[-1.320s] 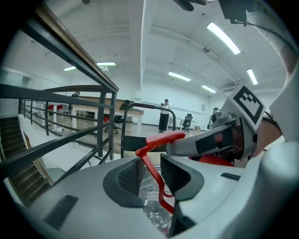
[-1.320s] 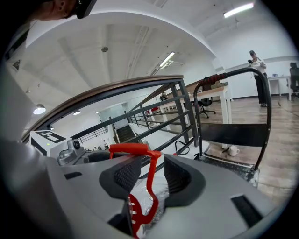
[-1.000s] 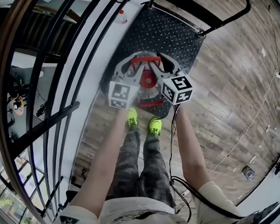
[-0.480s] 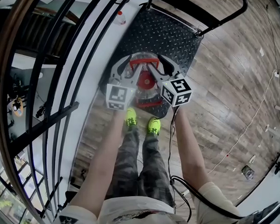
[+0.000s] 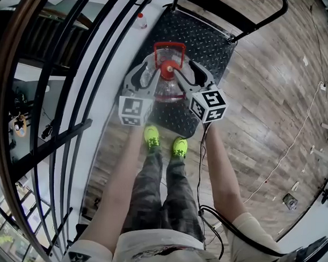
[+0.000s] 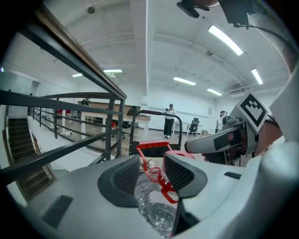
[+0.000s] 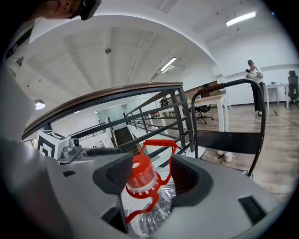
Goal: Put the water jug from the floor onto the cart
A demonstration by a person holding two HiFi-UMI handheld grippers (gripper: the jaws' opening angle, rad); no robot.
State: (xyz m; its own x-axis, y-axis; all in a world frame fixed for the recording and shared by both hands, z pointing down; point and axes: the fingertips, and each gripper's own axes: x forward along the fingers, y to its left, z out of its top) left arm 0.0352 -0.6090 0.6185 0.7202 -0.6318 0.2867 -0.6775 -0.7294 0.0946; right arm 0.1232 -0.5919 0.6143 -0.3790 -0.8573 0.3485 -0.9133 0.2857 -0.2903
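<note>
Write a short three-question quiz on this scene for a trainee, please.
1. True or false: the clear plastic water jug lies on its side.
2. Its screw cap is: A blue, B red, C white.
3. What does the jug stand on?
Key: 1 false, upright. 2 B. 3 The black checker-plate cart; the jug's top sits between the fingers of the left gripper and right gripper, which have just been opening.

Water jug [image 5: 165,87] is clear crinkly plastic, glossy, with a smooth shiny red plastic cap [image 5: 166,70] and handle [image 5: 169,44]. Cart [image 5: 202,40] deck is matt black metal with a raised diamond tread, and its push bar [image 5: 259,25] is smooth black tube. Floor [image 5: 272,104] is wood-look planks with a slight sheen, railing [image 5: 50,145] is dark painted metal, trousers [image 5: 162,192] are camo cloth.
</note>
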